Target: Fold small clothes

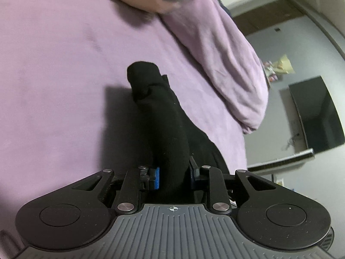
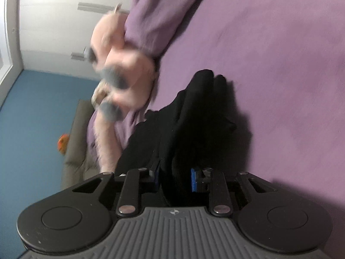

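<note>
A small black garment, like a sock point(image 1: 163, 116), runs from between the blue pads of my left gripper point(image 1: 174, 177) out over the purple bedsheet point(image 1: 54, 69), its far end folded over and lifted off the sheet. The left gripper is shut on it. In the right wrist view the same black cloth point(image 2: 194, 116) bunches between the blue pads of my right gripper point(image 2: 175, 178), which is shut on it too. Both pairs of fingertips are mostly hidden by the cloth.
A purple pillow or rolled cover point(image 1: 226, 64) lies along the bed's edge. A pink plush toy with grey paws point(image 2: 120, 73) sits beside it, blurred. Beyond the bed are a dark TV screen point(image 1: 317, 112), a blue floor point(image 2: 32, 118) and a white wardrobe point(image 2: 56, 21).
</note>
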Demonstrator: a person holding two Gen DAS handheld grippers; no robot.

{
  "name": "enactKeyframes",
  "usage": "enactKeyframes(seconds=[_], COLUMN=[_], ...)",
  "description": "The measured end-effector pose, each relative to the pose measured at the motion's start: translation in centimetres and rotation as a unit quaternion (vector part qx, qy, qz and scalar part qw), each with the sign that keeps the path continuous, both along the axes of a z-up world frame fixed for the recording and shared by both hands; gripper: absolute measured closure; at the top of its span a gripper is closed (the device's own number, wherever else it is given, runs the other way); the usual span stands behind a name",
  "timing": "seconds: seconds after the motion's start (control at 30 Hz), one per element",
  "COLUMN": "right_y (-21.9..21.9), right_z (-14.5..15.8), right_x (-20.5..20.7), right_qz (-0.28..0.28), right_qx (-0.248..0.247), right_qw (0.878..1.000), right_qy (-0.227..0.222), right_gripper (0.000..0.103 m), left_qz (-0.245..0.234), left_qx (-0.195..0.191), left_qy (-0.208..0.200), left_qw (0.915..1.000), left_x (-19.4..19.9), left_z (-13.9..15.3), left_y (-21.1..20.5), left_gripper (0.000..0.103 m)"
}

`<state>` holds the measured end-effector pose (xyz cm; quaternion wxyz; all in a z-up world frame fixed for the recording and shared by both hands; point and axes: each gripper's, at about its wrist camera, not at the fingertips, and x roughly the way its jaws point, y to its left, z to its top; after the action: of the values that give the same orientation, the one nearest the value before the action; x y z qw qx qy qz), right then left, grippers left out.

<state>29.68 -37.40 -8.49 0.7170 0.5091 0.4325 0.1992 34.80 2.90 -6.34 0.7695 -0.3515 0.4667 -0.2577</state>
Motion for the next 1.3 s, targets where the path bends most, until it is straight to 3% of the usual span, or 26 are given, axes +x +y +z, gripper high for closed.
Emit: enactKeyframes(seconds=[0.13, 0.2, 0.27, 0.33, 0.43, 0.47, 0.53, 0.57, 0.6, 0.63, 0.7, 0.77, 0.8, 0.87, 0.93, 0.97, 1.03, 1.1, 1.13, 1.2, 1.3], right_y=[4.3, 5.6, 6.1, 6.2, 6.6, 7.1, 8.0, 8.6, 8.8, 8.5, 6.8, 5.4, 5.0, 5.1, 5.7, 5.4, 5.0, 4.8, 5.1, 6.4, 10.4], right_z=[0.0, 0.1, 0.9, 1.5, 1.4, 1.2, 1.0, 1.1, 1.2, 1.1, 0.5, 0.2, -0.2, -0.5, -0.6, -0.4, 1.4, 4.4, 5.8, 7.1, 6.7], right_x=[-1.2, -2.3, -3.9, -5.9, -8.5, -9.2, -10.2, -10.6, -10.8, -10.9, -11.6, -12.5, -13.1, -13.6, -13.8, -14.0, -14.1, -14.2, -13.7, -12.2, -8.0], right_qz=[0.053, 0.057, 0.06, 0.071, 0.091, 0.1, 0.108, 0.11, 0.109, 0.103, 0.071, 0.046, 0.04, 0.055, 0.083, 0.088, 0.083, 0.059, 0.045, 0.033, 0.038], right_qx=[-0.014, -0.051, -0.104, -0.138, -0.155, -0.155, -0.173, -0.193, -0.202, -0.182, -0.064, 0.001, 0.013, -0.032, -0.105, -0.107, -0.153, -0.227, -0.255, -0.268, -0.248], right_qw=[0.998, 0.997, 0.992, 0.987, 0.983, 0.982, 0.978, 0.974, 0.973, 0.978, 0.995, 0.999, 0.999, 0.998, 0.991, 0.99, 0.985, 0.97, 0.962, 0.956, 0.961], right_qy=[0.001, -0.006, -0.026, -0.039, -0.03, -0.027, -0.033, -0.035, -0.031, -0.021, -0.009, -0.011, -0.006, 0.007, 0.022, 0.016, -0.003, -0.057, -0.088, -0.112, -0.116], right_gripper=[0.074, 0.058, 0.049, 0.039, 0.037, 0.039, 0.05, 0.066, 0.08, 0.08, 0.083, 0.083, 0.083, 0.083, 0.083, 0.082, 0.072, 0.054, 0.053, 0.053, 0.052], left_qz=[0.03, 0.035, 0.03, 0.024, 0.004, -0.003, -0.01, -0.005, 0.004, 0.013, 0.026, 0.023, 0.015, -0.012, -0.028, -0.024, -0.014, 0.011, 0.026, 0.062, 0.1], left_qx=[0.035, 0.06, 0.073, 0.061, 0.042, 0.04, 0.032, 0.032, 0.028, 0.005, -0.055, -0.066, -0.061, -0.034, 0.049, 0.097, 0.153, 0.171, 0.177, 0.187, 0.199], left_qy=[0.017, 0.012, -0.026, -0.043, -0.026, -0.02, -0.007, -0.001, 0.006, 0.014, 0.023, 0.018, 0.019, 0.029, 0.033, 0.027, -0.005, -0.041, -0.058, -0.093, -0.112], left_qw=[0.9988, 0.9975, 0.9965, 0.9969, 0.9988, 0.999, 0.9994, 0.9995, 0.9996, 0.9998, 0.9979, 0.9974, 0.9979, 0.9989, 0.9978, 0.9947, 0.9882, 0.9843, 0.9823, 0.9759, 0.9685], left_x=[-3.0, -4.5, -6.5, -7.9, -9.6, -9.9, -10.5, -10.8, -10.9, -11.2, -11.3, -11.7, -11.9, -12.4, -12.6, -12.8, -13.4, -13.3, -13.1, -12.3, -9.7], left_z=[-2.1, -3.3, -3.6, -3.9, -5.2, -5.6, -6.2, -6.4, -6.4, -6.3, -5.7, -4.9, -4.8, -5.3, -5.6, -5.4, -4.1, -2.4, -1.6, -0.2, 0.6], left_y=[3.8, 4.5, 5.0, 5.6, 5.8, 5.7, 5.3, 5.3, 5.5, 6.2, 7.2, 7.5, 7.4, 7.1, 6.6, 6.5, 6.7, 6.9, 6.9, 6.3, 3.8], left_gripper=[0.072, 0.064, 0.054, 0.043, 0.041, 0.041, 0.054, 0.077, 0.09, 0.09, 0.091, 0.091, 0.091, 0.09, 0.083, 0.071, 0.061, 0.051, 0.047, 0.036, 0.032])
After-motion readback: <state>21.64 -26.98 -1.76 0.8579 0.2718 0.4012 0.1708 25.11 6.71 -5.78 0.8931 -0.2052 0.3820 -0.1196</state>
